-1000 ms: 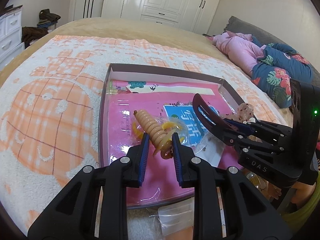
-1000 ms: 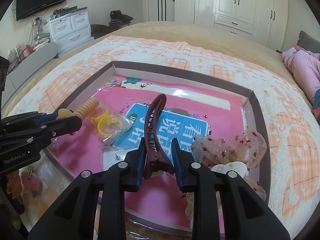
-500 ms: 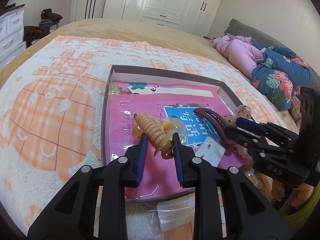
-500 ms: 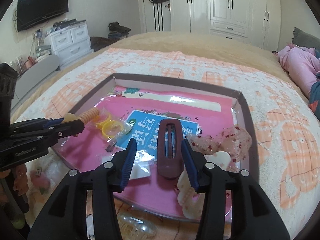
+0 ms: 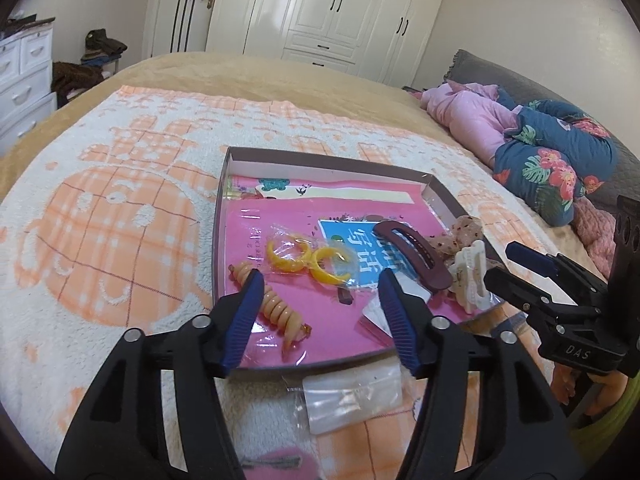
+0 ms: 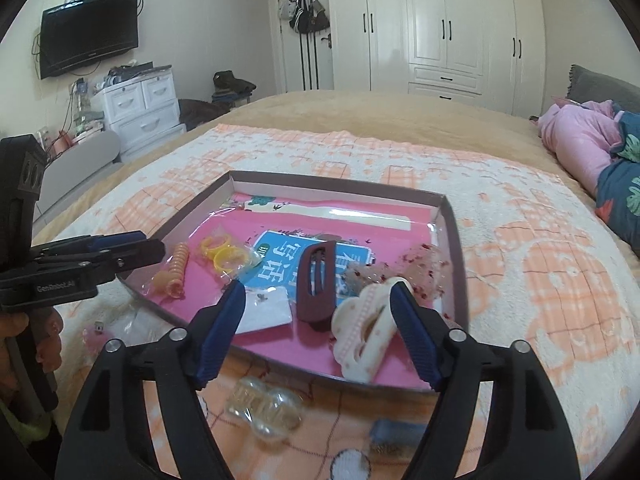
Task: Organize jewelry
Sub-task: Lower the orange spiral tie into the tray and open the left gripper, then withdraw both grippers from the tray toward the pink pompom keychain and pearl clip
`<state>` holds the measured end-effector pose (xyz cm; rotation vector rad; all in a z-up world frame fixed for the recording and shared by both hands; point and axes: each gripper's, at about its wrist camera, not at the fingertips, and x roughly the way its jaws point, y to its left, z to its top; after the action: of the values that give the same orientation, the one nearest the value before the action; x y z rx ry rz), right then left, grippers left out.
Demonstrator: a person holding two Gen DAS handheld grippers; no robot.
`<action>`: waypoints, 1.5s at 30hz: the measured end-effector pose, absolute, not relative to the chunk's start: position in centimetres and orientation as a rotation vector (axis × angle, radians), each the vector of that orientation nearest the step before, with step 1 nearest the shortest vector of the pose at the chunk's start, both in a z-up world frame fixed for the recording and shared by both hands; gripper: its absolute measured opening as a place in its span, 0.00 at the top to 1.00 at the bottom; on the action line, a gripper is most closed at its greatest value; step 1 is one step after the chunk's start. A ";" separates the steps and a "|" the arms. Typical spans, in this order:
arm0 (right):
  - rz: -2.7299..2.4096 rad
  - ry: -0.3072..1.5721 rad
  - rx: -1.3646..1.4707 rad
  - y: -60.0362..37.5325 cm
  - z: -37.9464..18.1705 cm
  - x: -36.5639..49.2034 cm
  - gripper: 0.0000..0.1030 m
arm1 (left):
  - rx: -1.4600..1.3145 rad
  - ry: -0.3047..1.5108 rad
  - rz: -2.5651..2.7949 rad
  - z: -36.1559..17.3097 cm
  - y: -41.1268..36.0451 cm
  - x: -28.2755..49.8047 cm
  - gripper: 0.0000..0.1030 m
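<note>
A shallow box (image 5: 328,166) (image 6: 340,182) with a pink lining lies on the bed. In it lie a peach spiral hair tie (image 5: 276,308) (image 6: 176,270), yellow rings in a clear bag (image 5: 308,258) (image 6: 224,258), a maroon hair clip (image 5: 416,258) (image 6: 318,286), a cream claw clip (image 5: 472,276) (image 6: 364,334) and a speckled sheer scrunchie (image 5: 464,232) (image 6: 400,270). My left gripper (image 5: 322,320) is open and empty, just above the spiral tie. My right gripper (image 6: 318,330) is open and empty, over the box's near edge by the two clips.
A clear plastic bag (image 5: 352,396) lies on the orange-and-white blanket (image 5: 120,208) in front of the box. A clear beaded piece (image 6: 264,408) and a small blue item (image 6: 394,432) lie near the box's front edge. Pink and floral bedding (image 5: 540,148) is piled at the right.
My left gripper has opened and let go of the spiral hair tie, which now lies in the box. My right gripper has opened wider and drawn back from the maroon clip.
</note>
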<state>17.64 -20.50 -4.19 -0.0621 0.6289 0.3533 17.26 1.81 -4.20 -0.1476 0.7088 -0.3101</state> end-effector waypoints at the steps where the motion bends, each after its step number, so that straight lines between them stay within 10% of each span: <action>1: 0.349 0.621 -0.059 -20.7 -4.1 17.3 0.26 | -0.139 0.700 -0.304 -4.0 1.7 16.9 0.44; 12: 0.314 0.570 -0.003 -23.6 -2.6 14.8 0.14 | -0.124 0.638 -0.283 -2.8 1.6 14.1 0.12; 45: 0.354 0.583 -0.119 -23.2 -3.5 7.9 0.13 | -0.059 0.626 -0.245 -3.0 2.0 7.6 0.11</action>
<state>7.89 -23.15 -3.45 -0.1185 0.5828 0.3543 7.56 1.99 -3.03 -0.0594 0.6260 -0.2450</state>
